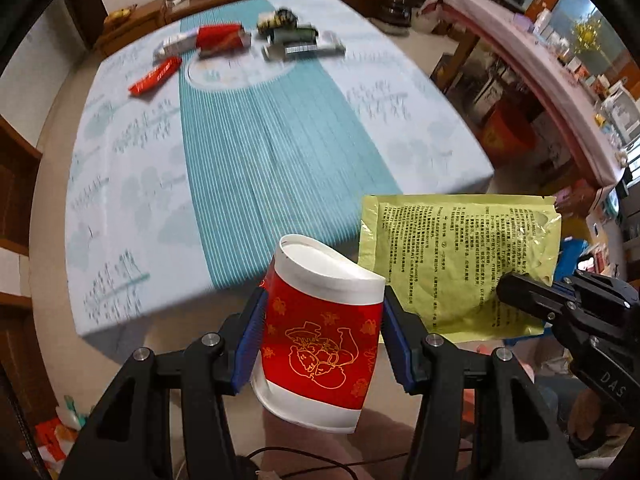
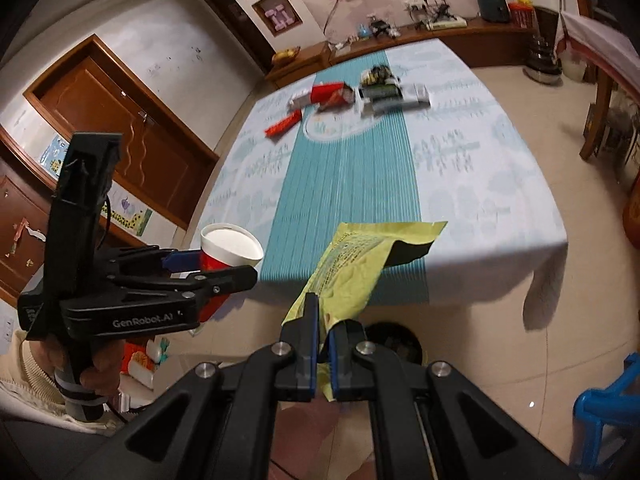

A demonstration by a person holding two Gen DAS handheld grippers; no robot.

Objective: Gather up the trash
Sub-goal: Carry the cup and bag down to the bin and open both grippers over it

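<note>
A: Your left gripper (image 1: 322, 344) is clamped on the red paper cup (image 1: 320, 336), blue pads (image 1: 250, 344) pressed against both sides, and the white rim is squashed out of round. You've got it in the air, off the near edge of the table (image 1: 280, 160), tilted a little.

B: And your right gripper (image 2: 320, 344) is pinched down narrow on the yellow-green foil pouch (image 2: 352, 272). From the left wrist camera you can see that pouch (image 1: 456, 264) hanging flat just beside the cup, printed side facing you, with the right gripper (image 1: 516, 296) biting its right edge.

A: From your right wrist view the left gripper (image 2: 224, 268) sits to the left, your hand (image 2: 92, 364) wrapped round its handle, the cup (image 2: 224, 256) showing its white inside.

B: Below the pouch there's a dark round bin (image 2: 394, 344) on the floor, just beside the table's near edge.

A: Far end of the striped tablecloth (image 2: 352, 184), the rest of the trash is lying in a cluster: a red snack wrapper (image 1: 154, 77), a red carton (image 1: 222, 38), a dark green packet (image 1: 294, 34) and a silvery wrapper (image 1: 304, 49). All blurred, so you can't read any of them.

B: Well apart from both grippers, those. A blue plastic chair (image 2: 608, 412) sits at the lower right.
</note>
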